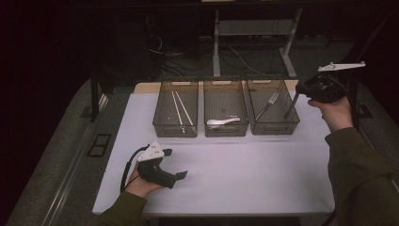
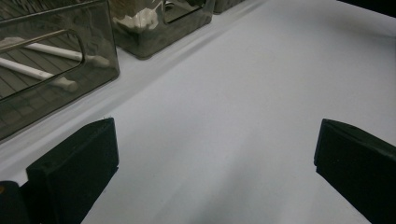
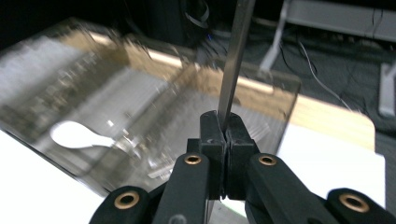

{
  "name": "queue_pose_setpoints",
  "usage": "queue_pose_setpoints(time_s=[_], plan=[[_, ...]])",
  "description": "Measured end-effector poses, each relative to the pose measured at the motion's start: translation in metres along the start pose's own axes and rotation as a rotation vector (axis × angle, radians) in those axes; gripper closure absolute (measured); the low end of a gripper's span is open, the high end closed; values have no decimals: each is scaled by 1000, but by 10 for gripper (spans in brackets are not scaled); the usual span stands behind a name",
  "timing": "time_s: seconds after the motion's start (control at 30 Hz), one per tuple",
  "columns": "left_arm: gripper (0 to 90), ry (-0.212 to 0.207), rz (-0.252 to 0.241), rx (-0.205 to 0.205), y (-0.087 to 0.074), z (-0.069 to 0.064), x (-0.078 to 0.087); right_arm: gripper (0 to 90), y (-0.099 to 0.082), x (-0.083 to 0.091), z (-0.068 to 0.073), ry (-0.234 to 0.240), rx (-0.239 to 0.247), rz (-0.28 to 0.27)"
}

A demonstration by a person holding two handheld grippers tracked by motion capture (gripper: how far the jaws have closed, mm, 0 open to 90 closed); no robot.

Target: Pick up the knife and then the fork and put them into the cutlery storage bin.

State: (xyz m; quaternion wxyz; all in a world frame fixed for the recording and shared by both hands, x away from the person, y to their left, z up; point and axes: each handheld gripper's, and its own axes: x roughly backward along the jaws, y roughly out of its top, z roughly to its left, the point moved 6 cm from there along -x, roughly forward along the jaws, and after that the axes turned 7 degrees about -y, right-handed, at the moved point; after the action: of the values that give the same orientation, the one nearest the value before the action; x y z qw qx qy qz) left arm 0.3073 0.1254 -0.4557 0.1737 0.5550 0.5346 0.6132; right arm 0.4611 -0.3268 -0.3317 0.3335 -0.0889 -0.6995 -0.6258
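— Left gripper (image 1: 176, 175) at seven o'clock rests low on the white surface (image 1: 244, 174), jaws spread wide, nothing between them.

— And the right gripper (image 3: 223, 128)?

— Up at two o'clock, clenched on a metal utensil handle (image 1: 291, 106), hanging over the rightmost bin (image 1: 273, 126) beside the fork (image 1: 268, 104).

— So it's sorting cutlery?

— Seems so. Next, I'd guess, lower it into that bin and let go gently.

Dim room, dark beyond the pale lit table (image 1: 244, 174); right gripper view's bins (image 3: 116, 107) smeared by motion blur.
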Motion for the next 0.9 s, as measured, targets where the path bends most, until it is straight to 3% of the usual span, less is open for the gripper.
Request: queue_pose_setpoints(time_s=[0.3,0.47,0.67,0.9], plan=[[0,-14,10,-9,1,-3,-3,886,-17,-18,-12,-54,36,133],[0,-16,10,-10,1,-4,-2,885,-26,-34,-11,-35,53,213],[0,-22,11,-11,2,-5,-3,885,-22,-51,-6,-28,69,228],[0,-27,9,-9,2,-5,-4,884,-20,-81,-3,-35,55,193]])
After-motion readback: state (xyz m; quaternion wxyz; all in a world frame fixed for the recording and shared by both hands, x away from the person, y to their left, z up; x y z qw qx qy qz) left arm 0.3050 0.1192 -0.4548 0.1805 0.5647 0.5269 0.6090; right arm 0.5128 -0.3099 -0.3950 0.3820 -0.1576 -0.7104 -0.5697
